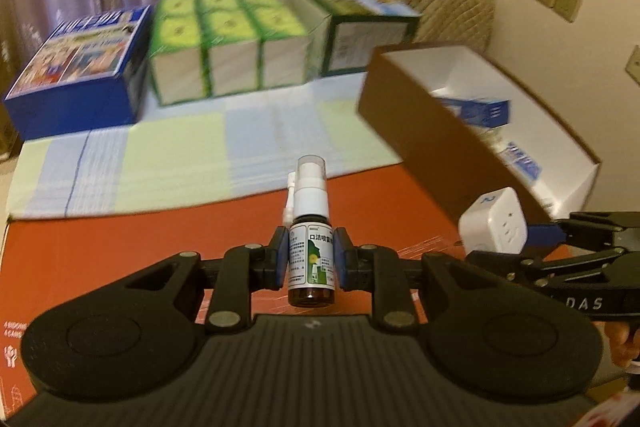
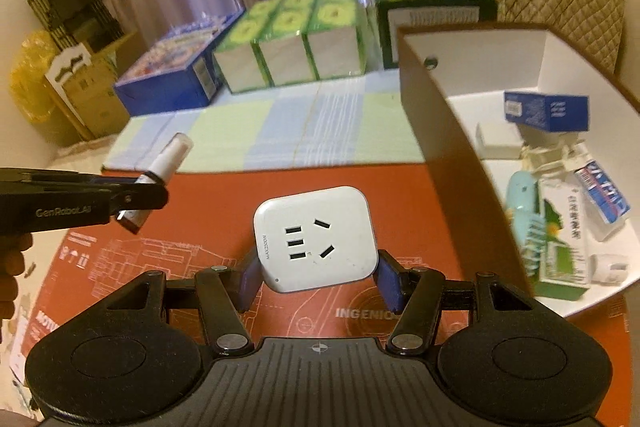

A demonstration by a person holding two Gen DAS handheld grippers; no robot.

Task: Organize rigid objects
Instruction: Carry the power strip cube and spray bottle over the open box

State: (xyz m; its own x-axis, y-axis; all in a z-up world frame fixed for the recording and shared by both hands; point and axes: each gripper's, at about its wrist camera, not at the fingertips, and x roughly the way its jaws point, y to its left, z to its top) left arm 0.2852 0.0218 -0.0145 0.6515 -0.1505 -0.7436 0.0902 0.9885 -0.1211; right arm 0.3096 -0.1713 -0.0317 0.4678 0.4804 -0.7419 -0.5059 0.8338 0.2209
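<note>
Now, left fingers [image 1: 311,263] clamped on spray bottle [image 1: 311,259], right fingers [image 2: 318,277] on socket cube [image 2: 316,239], half-filled box [image 2: 440,155] alongside; only right view showing paper bag [image 2: 68,7].

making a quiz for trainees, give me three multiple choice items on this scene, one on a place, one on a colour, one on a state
1. Where does the open storage box stand relative to the held socket cube in the right wrist view?
A. to its right
B. to its left
C. under it

2. What colour is the bare table surface under the grippers?
A. white
B. orange-red
C. black

3. What state is the left gripper in?
A. open and empty
B. shut on the spray bottle
C. shut on a blue carton

Answers:
1 A, the box's brown wall rises to the right of the cube.
2 B, orange-red printed surface shows around both grippers.
3 B, both blue pads press the bottle's labelled sides, and the bottle hangs clear of the table.
</note>
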